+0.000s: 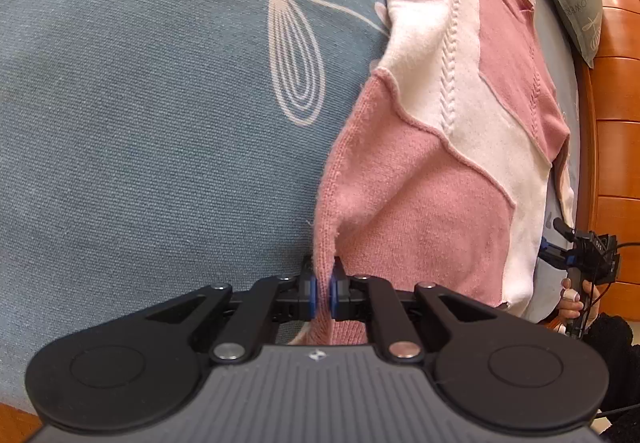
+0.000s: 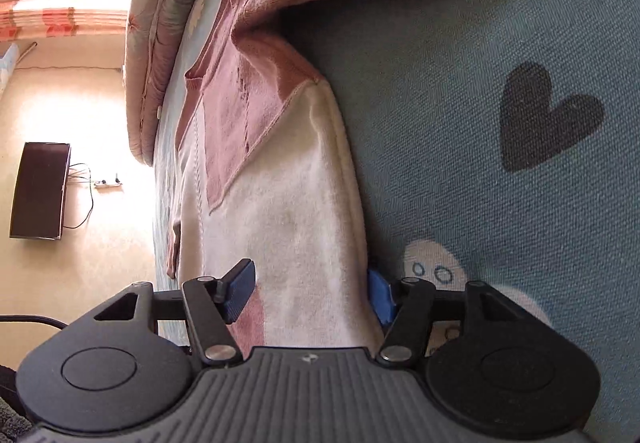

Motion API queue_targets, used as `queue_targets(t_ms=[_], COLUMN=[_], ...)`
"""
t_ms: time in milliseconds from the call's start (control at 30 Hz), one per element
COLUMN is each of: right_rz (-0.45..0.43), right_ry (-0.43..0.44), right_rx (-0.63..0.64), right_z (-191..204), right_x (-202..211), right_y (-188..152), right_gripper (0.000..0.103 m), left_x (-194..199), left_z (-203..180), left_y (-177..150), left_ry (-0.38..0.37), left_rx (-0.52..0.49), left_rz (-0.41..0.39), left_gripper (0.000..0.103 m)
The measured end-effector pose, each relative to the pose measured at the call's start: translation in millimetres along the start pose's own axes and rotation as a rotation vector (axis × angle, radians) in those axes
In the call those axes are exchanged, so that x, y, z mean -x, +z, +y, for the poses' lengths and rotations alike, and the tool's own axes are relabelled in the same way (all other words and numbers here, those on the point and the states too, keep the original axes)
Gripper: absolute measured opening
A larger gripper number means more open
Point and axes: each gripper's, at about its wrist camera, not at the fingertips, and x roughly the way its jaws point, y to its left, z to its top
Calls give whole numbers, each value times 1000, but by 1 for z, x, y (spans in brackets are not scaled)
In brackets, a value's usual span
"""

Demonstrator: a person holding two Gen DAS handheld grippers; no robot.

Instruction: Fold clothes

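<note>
Plainly the folding is only begun; the pink-and-cream sweater [image 1: 440,115] lies mostly spread on the blue bed cover [image 1: 140,103], no crisp fold showing, so most of the work looks left to do. On my left, the left gripper [image 1: 322,293] has its jaws nipped narrow on a pink hem corner, cloth pinched between the blue pads; the rest of the garment runs ahead and rightward from them. On my right, the right gripper [image 2: 310,297] has its jaws fairly wide, straddling the cream edge; one pad sits above the cloth, the other tucked beside its fold, neither visibly pressing.
</note>
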Motion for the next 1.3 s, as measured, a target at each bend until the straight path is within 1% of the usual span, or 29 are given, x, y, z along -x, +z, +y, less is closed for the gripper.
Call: queue_targets(t_ms=[100, 200, 267, 400, 500, 633, 700, 800, 833, 867, 933, 1100, 1167, 1200, 1267, 1300], right_rz=[48, 26, 0, -53, -22, 15, 26, 35, 41, 48, 56, 95, 118, 140, 194, 219], right_ry=[31, 35, 24, 50, 54, 96, 109, 82, 58, 34, -2, -58, -76, -85, -130, -157], right_rx=[-35, -66, -49, -34, -32, -164, -188, -166, -150, -132, -84, 34, 63, 72, 94, 104], right_z=[-10, -11, -7, -1, -5, -24, -26, -11, -5, 1, 17, 57, 70, 74, 78, 78], right_x=[7, 10, 6, -8, -4, 1, -4, -19, -22, -24, -23, -4, 3, 4, 8, 10], right_y=[-21, -32, -25, -5, -24, -72, -85, -82, -80, -77, -73, -69, -70, -71, -78, -81], right_gripper=[65, 64, 64, 64, 61, 59, 58, 49, 41, 28, 16, 14, 13, 13, 13, 13], left_x=[0, 0, 0, 0, 0, 1, 1, 2, 3, 4, 5, 21, 28, 30, 33, 31], left_z=[1, 3, 3, 0, 0, 4, 7, 7, 3, 0, -6, -32, -38, -39, -40, -38], left_y=[-1, -2, -2, 1, 0, -3, -6, -8, -8, -8, -9, -16, -23, -27, -35, -36], left_ry=[-4, -12, -12, -2, 1, -14, -24, -23, -11, 0, 14, -34, -58, -60, -59, -43], left_rx=[6, 13, 15, 8, 9, 33, 54, 79, 73, 68, 55, -27, -32, -37, -41, -35], left_rz=[-7, -10, -7, 3, 4, -11, -23, -35, -32, -29, -17, 21, 43, 53, 74, 87], left_gripper=[11, 11, 11, 11, 11, 11, 11, 10, 8, 6, 5, 4, 4, 4, 4, 4])
